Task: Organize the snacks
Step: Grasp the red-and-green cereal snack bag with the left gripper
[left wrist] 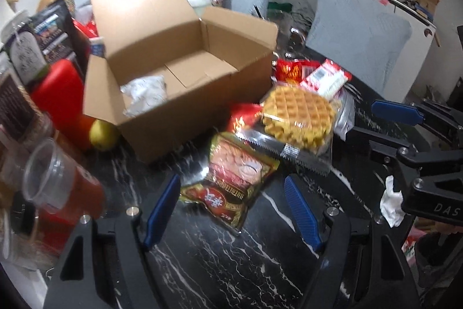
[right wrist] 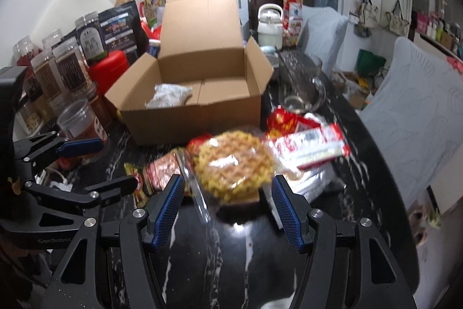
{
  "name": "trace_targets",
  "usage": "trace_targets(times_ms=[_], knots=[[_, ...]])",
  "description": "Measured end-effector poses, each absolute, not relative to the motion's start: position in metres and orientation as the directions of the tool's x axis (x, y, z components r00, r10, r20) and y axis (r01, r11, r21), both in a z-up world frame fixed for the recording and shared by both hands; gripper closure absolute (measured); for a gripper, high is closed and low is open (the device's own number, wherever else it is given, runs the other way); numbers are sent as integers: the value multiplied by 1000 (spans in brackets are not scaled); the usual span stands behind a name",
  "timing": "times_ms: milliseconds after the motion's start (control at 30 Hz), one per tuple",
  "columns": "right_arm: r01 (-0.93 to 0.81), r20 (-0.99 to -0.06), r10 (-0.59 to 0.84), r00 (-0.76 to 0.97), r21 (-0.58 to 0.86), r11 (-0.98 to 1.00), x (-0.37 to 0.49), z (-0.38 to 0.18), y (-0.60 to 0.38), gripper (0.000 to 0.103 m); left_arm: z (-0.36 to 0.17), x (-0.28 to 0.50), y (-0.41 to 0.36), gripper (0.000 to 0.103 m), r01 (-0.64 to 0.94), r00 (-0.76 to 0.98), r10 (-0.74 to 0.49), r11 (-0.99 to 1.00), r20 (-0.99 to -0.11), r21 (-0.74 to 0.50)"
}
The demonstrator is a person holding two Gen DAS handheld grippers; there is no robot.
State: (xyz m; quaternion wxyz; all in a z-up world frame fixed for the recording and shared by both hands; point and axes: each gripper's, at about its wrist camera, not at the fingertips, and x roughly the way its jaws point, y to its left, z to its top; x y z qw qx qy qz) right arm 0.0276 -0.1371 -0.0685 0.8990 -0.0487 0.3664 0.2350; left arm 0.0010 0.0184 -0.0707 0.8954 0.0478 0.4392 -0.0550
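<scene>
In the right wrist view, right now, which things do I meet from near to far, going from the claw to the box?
Right claw → wrapped waffle → cardboard box → white packet inside the box → raised box lid.

Bare black marble tabletop (left wrist: 220,259) nearest the cameras, open brown cardboard box (left wrist: 185,94) blocking the far side, clear plastic jars (right wrist: 58,71) crowding the left, wrapped snacks (right wrist: 306,146) heaped on the right
</scene>
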Motion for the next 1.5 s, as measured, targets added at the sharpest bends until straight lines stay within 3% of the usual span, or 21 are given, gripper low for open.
trace_targets(times_ms=[400,900,933,1000,1067,1500], knots=[[-422,-721,369,586,117,899,34,-96,-142,39,-116,33,17,29,220,531,-46,972,-846,85],[-401,-747,358,560,134,906,52,-110,-144,36,-146,64,31,29,229,439,-126,973,-889,-25],[-401,-748,359,559,135,906,52,-110,-144,36,-146,64,32,29,226,446,-124,974,-886,-23],[-398,-748,359,558,138,907,51,-110,-145,28,-145,61,33,46,220,480,-127,975,-868,-20],[-397,-745,363,560,143,907,51,-110,-146,24,-144,57,32,51,217,482,-115,976,-869,-9],[-260,-756,297,583,173,950,54,-112,-184,24,-97,23,36,53,120,566,-94,992,-819,-31]])
